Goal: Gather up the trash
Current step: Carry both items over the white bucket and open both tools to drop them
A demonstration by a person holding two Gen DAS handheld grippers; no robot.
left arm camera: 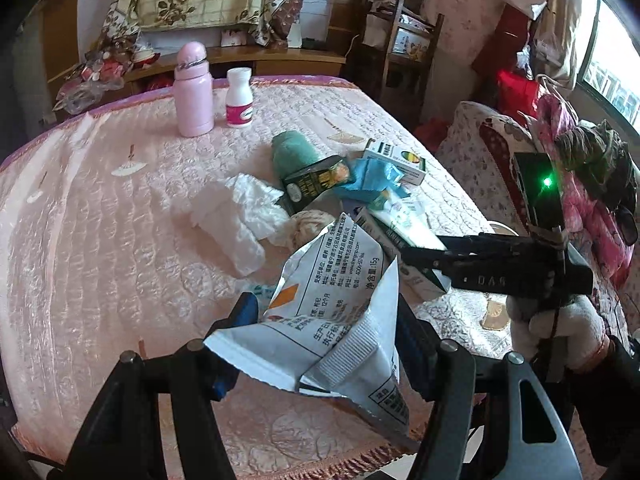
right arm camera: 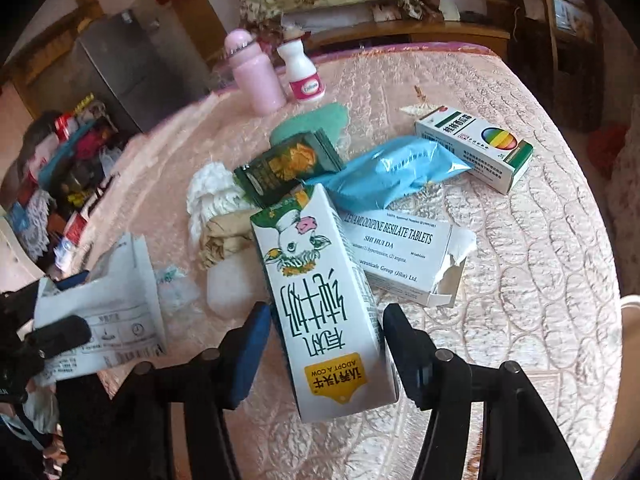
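My left gripper [left arm camera: 324,320] is shut on a torn white snack wrapper [left arm camera: 340,312] and holds it above the table; the wrapper also shows at the left of the right wrist view [right arm camera: 108,316]. My right gripper [right arm camera: 328,328] has its jaws on either side of a white milk carton [right arm camera: 324,304] with a cow picture; small gaps show beside the carton. The carton's end rests among a trash pile: a blue wrapper [right arm camera: 392,176], a dark green packet [right arm camera: 288,168], white tissue [right arm camera: 212,196], a torn tablet box [right arm camera: 404,260] and a green-white medicine box [right arm camera: 476,148].
A pink bottle [left arm camera: 194,92] and a white pill bottle [left arm camera: 239,98] stand at the far side of the round table's pink cloth [left arm camera: 100,240]. A green cloth [left arm camera: 294,152] lies beside the pile. A floral sofa [left arm camera: 492,140] is to the right, a shelf of clutter [right arm camera: 60,168] to the left.
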